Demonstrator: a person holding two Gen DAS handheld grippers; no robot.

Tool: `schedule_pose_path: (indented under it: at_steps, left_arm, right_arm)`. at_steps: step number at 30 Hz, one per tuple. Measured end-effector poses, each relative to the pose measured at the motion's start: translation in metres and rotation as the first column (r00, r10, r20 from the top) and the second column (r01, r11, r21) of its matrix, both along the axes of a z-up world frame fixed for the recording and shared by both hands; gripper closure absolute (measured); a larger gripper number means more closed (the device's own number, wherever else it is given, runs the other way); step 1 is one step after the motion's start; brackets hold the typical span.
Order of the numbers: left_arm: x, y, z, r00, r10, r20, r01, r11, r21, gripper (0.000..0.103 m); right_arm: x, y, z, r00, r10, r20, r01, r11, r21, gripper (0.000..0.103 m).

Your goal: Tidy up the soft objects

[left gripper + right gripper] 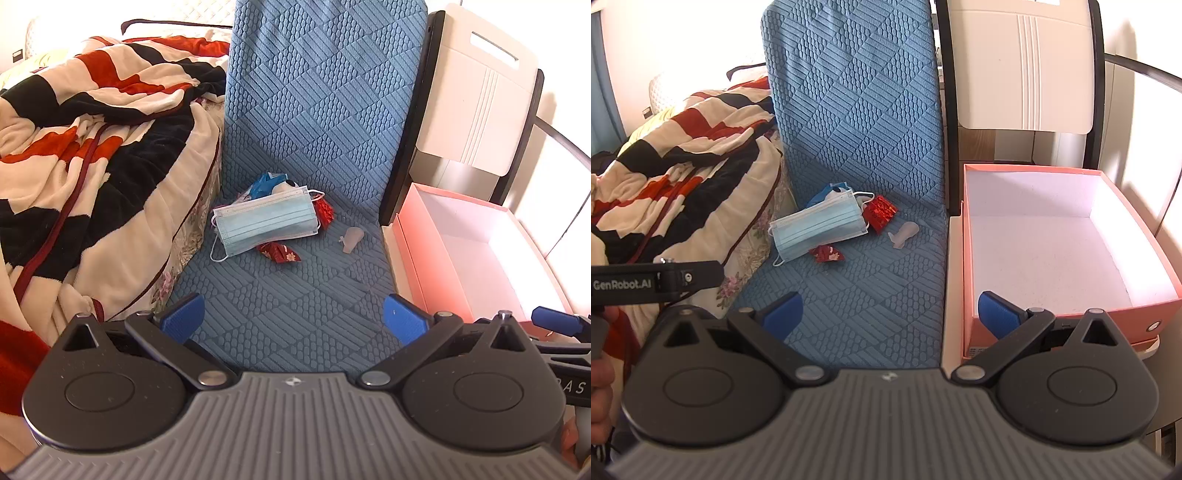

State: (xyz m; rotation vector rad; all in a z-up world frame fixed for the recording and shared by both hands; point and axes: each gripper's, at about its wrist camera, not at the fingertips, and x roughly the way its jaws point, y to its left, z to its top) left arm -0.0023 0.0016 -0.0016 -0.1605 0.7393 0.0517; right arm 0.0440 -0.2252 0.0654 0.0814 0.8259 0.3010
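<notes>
Presently: pale-blue pleated paper face mask (265, 221), long axis crosswise, ahead of wide-open, empty left gripper (293, 321); right gripper (892, 314) likewise wide.

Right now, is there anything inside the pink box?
No, the pink box shows only its bare white floor, while the face mask lies on the blue seat.

Embossed cloth cushion (314, 129); pleated paper-like mask (264, 223); matt cardboard box (1052, 240).
</notes>
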Motion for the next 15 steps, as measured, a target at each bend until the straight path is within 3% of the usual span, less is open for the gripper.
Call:
schedule_pose_path:
  at_steps: [15]
  left_arm:
    - [0.0004,-0.0031,-0.0007,1.000,0.000,-0.001,0.000,1.000,0.001,0.000]
  right_arm:
    - [0.0002,-0.0009,-0.0005,1.000,-0.005,-0.004,0.005,1.000,0.003,0.000]
